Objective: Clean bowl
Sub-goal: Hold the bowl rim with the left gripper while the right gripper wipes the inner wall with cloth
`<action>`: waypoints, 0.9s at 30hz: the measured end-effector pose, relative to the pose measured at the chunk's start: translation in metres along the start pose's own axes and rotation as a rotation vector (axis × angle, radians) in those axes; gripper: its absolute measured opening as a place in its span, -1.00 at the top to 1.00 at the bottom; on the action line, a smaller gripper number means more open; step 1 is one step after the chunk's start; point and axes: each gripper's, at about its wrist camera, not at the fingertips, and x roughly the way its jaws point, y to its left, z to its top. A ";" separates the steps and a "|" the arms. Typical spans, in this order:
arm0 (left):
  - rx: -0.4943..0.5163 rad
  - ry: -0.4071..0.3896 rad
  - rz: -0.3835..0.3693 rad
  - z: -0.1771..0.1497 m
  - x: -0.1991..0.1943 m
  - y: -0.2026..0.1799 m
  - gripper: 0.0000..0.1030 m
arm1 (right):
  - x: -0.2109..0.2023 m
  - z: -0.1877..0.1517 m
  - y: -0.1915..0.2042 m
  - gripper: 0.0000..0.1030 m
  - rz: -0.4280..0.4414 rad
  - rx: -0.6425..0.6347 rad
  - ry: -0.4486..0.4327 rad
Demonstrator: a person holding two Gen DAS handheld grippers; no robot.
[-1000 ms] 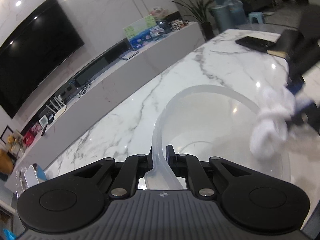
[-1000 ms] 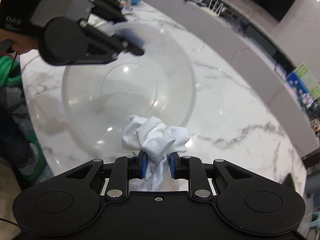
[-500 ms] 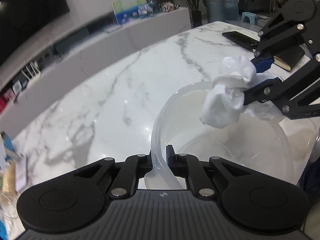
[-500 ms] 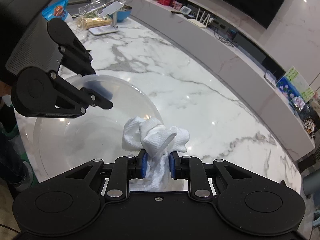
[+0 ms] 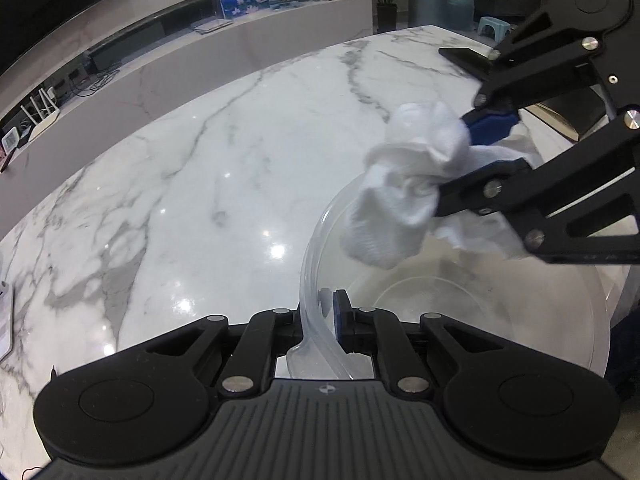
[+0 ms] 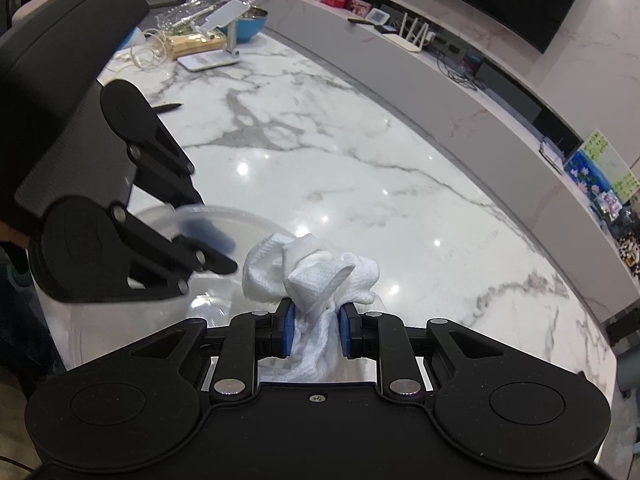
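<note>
A clear plastic bowl [image 5: 480, 300] is held at the near edge of the white marble table [image 5: 200, 200]. My left gripper [image 5: 324, 312] is shut on the bowl's rim, one pad inside the wall and one outside. In the right wrist view the bowl [image 6: 240, 220] shows at lower left with the left gripper [image 6: 216, 256] clamped on it. My right gripper [image 6: 316, 328] is shut on a crumpled white cloth [image 6: 316, 272]. In the left wrist view that cloth [image 5: 404, 196] hangs over the bowl's far rim, with the right gripper [image 5: 476, 160] behind it.
A dark phone [image 5: 468, 60] and a book lie at the table's right end. At the other end stand a white phone stand [image 6: 216, 40], a blue bowl [image 6: 252, 24] and wrapped food. A long grey ledge [image 6: 440, 80] with a router runs behind the table.
The bowl has tilted and swung with my left gripper, so more of the table shows. The cloth in the right gripper now sits higher, over the far rim rather than low against the wall.
</note>
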 end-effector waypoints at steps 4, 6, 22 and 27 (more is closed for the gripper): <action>0.020 0.009 0.008 -0.002 0.005 -0.005 0.81 | 0.003 0.003 0.005 0.63 0.021 -0.017 -0.012; 0.020 0.011 0.009 -0.003 0.005 -0.005 0.81 | 0.003 0.005 0.007 0.63 0.025 -0.024 -0.016; -0.002 0.015 -0.001 -0.003 0.005 -0.003 0.80 | 0.009 0.000 0.006 0.63 -0.002 -0.022 0.032; -0.002 0.016 0.000 -0.003 0.007 -0.002 0.80 | 0.008 -0.005 0.003 0.63 -0.007 -0.018 0.050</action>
